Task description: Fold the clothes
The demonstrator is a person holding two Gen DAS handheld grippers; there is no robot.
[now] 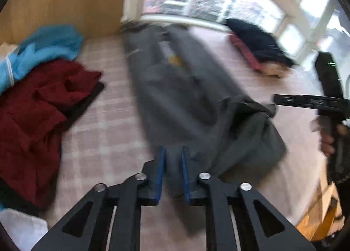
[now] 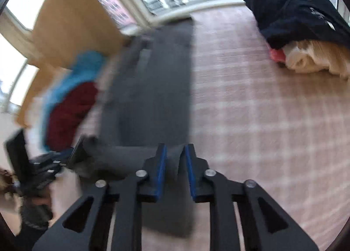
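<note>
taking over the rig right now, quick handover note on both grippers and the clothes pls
Left hand-held gripper: shut on the near end of the grey garment.
Right hand-held gripper: shut on the same near end, further right.
The garment lies lengthwise on the pink checked bed, already narrowed into a long strip.
Left: fold the near end over toward the window.
Red and blue clothes wait unfolded at left; a dark stack sits at right.

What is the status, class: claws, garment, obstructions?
Left claw and right claw each shut on grey garment. Garment long on bed. Red pile beside, apart.
</note>
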